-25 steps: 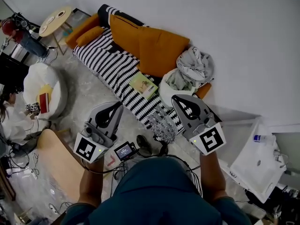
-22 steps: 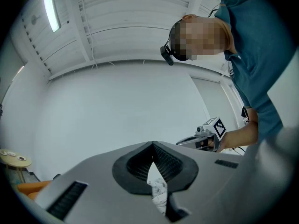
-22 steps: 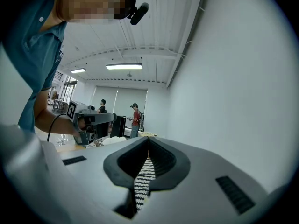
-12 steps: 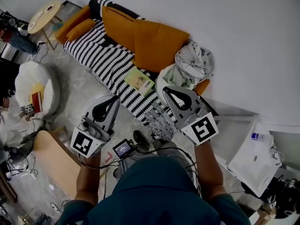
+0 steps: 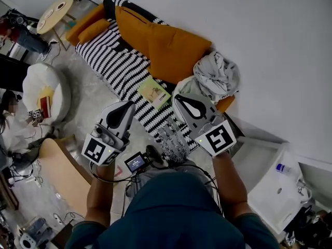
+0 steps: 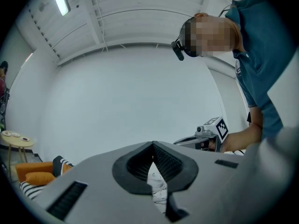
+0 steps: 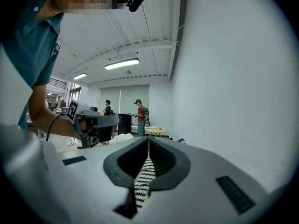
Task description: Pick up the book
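The book (image 5: 154, 92) is thin with a yellow-green cover and lies flat on the black-and-white striped couch (image 5: 111, 61). In the head view my left gripper (image 5: 128, 106) hovers just left of and below the book, jaws shut and empty. My right gripper (image 5: 178, 98) hovers just right of the book, also shut with nothing held. In the left gripper view the closed tips (image 6: 153, 144) face the white wall. In the right gripper view the closed tips (image 7: 148, 139) show striped fabric through the gap behind them. Neither gripper touches the book.
Orange cushions (image 5: 171, 48) line the couch back, with a crumpled grey cloth (image 5: 217, 75) at its right end. A white beanbag (image 5: 44, 90), a round side table (image 5: 55, 12) and a seated person (image 5: 11, 126) are at the left. Shoes (image 5: 154, 154) and cables lie on the floor.
Both grippers have moved forward and down towards the couch, and their tips now flank the book. Both stay shut.
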Tool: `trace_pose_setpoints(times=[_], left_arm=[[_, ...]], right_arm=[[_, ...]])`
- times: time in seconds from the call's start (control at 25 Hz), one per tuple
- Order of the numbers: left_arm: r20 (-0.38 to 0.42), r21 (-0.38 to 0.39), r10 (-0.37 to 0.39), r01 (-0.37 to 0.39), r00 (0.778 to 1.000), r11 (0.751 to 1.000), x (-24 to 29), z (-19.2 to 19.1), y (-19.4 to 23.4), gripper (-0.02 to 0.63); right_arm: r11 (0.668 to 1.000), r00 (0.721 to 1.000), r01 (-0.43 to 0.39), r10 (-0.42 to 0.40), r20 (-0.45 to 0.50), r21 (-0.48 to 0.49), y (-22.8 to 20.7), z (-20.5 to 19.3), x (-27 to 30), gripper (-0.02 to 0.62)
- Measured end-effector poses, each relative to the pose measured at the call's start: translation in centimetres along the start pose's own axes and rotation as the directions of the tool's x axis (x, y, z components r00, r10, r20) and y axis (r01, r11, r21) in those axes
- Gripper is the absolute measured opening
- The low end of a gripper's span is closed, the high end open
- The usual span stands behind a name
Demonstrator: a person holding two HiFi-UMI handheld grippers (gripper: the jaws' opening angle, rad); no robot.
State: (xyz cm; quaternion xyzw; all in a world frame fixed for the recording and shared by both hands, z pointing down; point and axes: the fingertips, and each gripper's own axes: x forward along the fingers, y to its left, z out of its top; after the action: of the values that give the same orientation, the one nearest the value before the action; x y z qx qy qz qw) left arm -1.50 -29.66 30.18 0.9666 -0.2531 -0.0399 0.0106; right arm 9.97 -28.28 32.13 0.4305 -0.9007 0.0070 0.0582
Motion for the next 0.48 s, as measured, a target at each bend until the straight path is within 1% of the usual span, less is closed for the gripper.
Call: trace_pose_setpoints(times=[0.16, 0.28, 0.36, 0.48], left_arm=[[-0.035, -0.066, 0.028, -0.030, 0.999, 0.997, 2.5, -2.7, -0.1, 0.003], [-0.067, -0.147, 0.056, -0.066, 0.996, 0.987, 3.5, -5.5, 0.9, 0.003], [-0.093, -0.226, 0.073, -0.092, 0.993, 0.970, 4.0, -8.0, 2.0, 0.003], [-0.129, -0.361, 0.092, -0.134, 0.987, 0.923, 4.1, -12.4, 4.4, 0.003]], right_arm=[[0.999, 0.999, -0.037, 0.037, 0.004, 0.013, -1.5, -1.1, -0.6, 0.015], [0.999, 0.999, -0.044, 0.044, -0.002, 0.024, -2.7, -2.0, -0.8, 0.014], [0.999, 0.999, -0.040, 0.040, -0.004, 0.035, -3.4, -2.6, -0.8, 0.015], [0.998, 0.999, -0.034, 0.035, -0.025, 0.049, -3.7, -3.9, -0.4, 0.014]])
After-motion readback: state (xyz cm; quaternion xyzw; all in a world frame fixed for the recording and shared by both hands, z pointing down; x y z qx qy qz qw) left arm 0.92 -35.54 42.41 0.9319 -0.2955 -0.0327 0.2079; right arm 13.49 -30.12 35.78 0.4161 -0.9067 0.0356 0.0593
